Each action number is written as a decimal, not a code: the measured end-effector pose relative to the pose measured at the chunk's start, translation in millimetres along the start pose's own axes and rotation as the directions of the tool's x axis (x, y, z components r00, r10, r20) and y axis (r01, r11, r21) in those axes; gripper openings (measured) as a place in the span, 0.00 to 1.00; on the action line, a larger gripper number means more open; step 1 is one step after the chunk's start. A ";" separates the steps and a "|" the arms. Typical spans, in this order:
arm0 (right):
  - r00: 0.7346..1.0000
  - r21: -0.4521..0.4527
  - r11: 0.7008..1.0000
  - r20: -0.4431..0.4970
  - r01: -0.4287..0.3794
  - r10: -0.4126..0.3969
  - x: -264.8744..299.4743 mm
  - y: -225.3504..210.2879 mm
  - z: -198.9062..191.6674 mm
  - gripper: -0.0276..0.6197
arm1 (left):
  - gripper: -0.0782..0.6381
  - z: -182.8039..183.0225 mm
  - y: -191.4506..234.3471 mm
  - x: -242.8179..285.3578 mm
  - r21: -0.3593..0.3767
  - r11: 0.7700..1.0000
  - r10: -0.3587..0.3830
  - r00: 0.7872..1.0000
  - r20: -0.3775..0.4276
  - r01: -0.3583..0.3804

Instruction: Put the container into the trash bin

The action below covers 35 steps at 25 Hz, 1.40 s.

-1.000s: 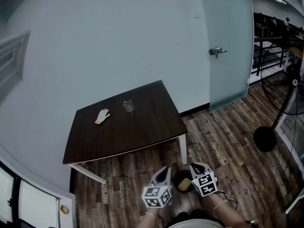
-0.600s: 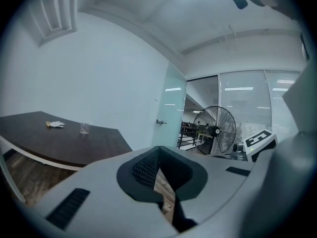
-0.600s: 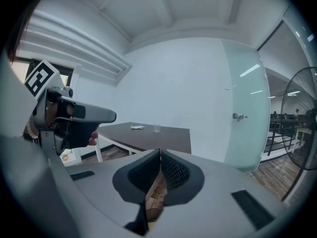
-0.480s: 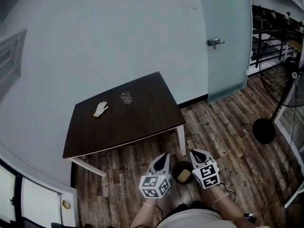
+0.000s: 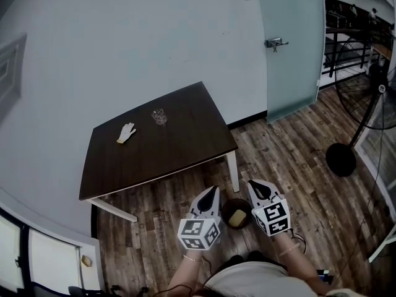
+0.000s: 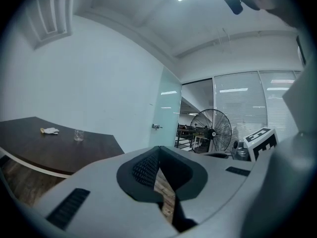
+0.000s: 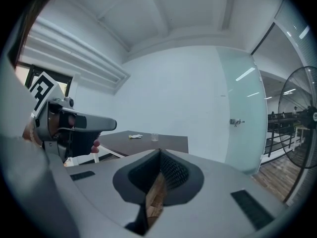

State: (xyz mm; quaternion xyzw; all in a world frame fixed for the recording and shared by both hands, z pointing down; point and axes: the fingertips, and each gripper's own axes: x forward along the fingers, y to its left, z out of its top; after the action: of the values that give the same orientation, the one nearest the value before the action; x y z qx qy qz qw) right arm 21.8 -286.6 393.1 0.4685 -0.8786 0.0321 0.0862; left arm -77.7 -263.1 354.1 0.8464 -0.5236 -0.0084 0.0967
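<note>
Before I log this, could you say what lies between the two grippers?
Head view: a dark round trash bin, something yellowish inside it, sits between the left gripper and the right gripper.

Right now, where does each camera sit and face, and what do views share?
Head view: on the person's head, steeply down at the table, floor and trash bin; shows left gripper, right gripper, forearms.
Left gripper view: on that gripper, level past shut jaws toward glass door and fan; right gripper's cube at right.
Right gripper view: on that gripper, past shut jaws toward table and wall; left gripper at left.
Shared: table with glove and glass in all three.
</note>
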 end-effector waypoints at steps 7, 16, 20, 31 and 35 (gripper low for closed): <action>0.999 -0.034 0.999 0.035 0.000 0.002 1.7 -0.1 18.4 0.05 | 0.14 4.6 5.8 3.5 0.001 1.000 0.005 1.000 0.005 -0.005; 0.999 -0.054 0.999 0.049 0.007 -0.004 1.1 0.9 29.6 0.05 | 0.14 5.7 13.3 1.1 -0.012 1.000 0.018 1.000 0.008 -0.018; 0.999 -0.062 0.998 0.053 0.010 -0.007 0.5 1.6 31.6 0.05 | 0.14 4.8 16.5 1.3 -0.016 1.000 0.021 1.000 0.010 -0.021; 0.998 -0.067 0.998 0.065 0.019 -0.015 -2.3 1.4 41.5 0.05 | 0.14 7.5 19.6 1.2 -0.027 0.999 0.025 1.000 0.014 -0.024; 0.998 -0.065 0.998 0.068 0.021 -0.017 -4.8 -1.0 41.7 0.05 | 0.14 7.6 17.2 1.5 -0.032 0.999 0.025 0.999 0.020 -0.025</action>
State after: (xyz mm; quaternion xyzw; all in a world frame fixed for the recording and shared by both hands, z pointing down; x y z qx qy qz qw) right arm 20.2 -289.0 351.2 0.4747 -0.8771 -0.0135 0.0720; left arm -93.1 -273.1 349.7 0.8380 -0.5349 -0.0240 0.1051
